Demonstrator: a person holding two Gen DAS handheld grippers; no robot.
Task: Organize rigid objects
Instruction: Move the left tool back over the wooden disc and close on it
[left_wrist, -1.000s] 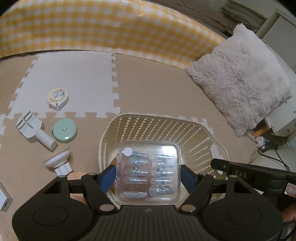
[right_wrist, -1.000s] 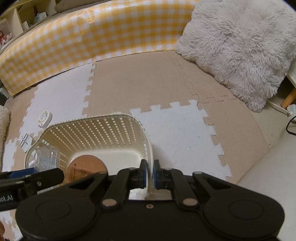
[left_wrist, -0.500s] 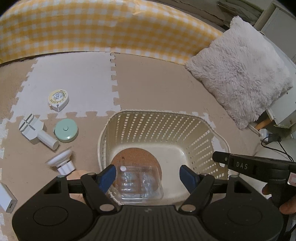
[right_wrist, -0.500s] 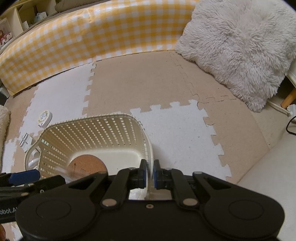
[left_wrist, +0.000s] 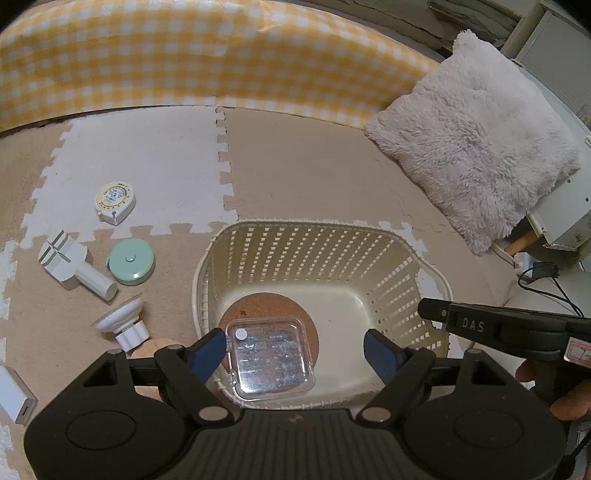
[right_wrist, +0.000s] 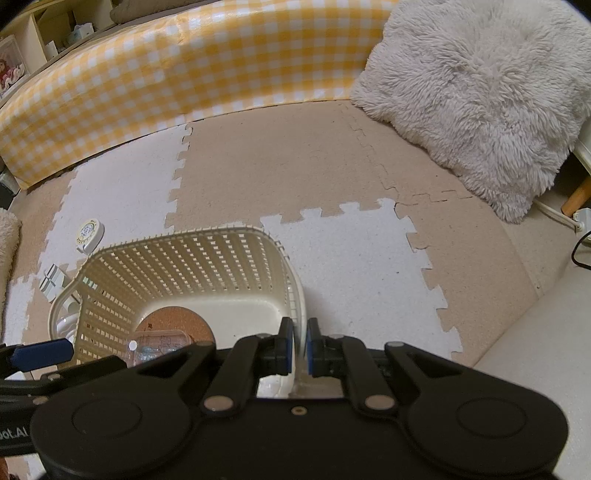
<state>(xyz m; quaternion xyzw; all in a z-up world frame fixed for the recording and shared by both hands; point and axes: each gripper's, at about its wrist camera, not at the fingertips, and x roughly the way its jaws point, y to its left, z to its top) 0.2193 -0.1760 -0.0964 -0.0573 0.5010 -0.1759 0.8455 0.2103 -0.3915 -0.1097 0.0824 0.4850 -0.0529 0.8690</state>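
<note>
A cream slotted basket (left_wrist: 400, 258) stands on the foam mat. Inside it a clear plastic case (left_wrist: 271, 356) of small parts lies on a round cork coaster (left_wrist: 258, 304). My left gripper (left_wrist: 295, 350) hangs open and empty over the basket's near side. My right gripper (right_wrist: 299, 345) is shut on the basket's right rim (right_wrist: 300, 295). The case (right_wrist: 155, 343) and coaster (right_wrist: 173, 321) also show in the right wrist view. On the mat left of the basket lie a yellow tape measure (left_wrist: 114, 201), a green round tape (left_wrist: 131, 261), a white block tool (left_wrist: 74, 264) and a white suction hook (left_wrist: 123, 325).
A fluffy grey pillow (left_wrist: 476, 136) lies at the right against a yellow checked bumper (left_wrist: 184, 62). A white charger (left_wrist: 16, 400) sits at the far left. A wooden disc (left_wrist: 151, 347) peeks out by the left finger. Cables (left_wrist: 546, 277) lie at the right.
My left gripper opened and let go of the clear case, which dropped into the basket onto the cork coaster. My right gripper stayed shut on the rim.
</note>
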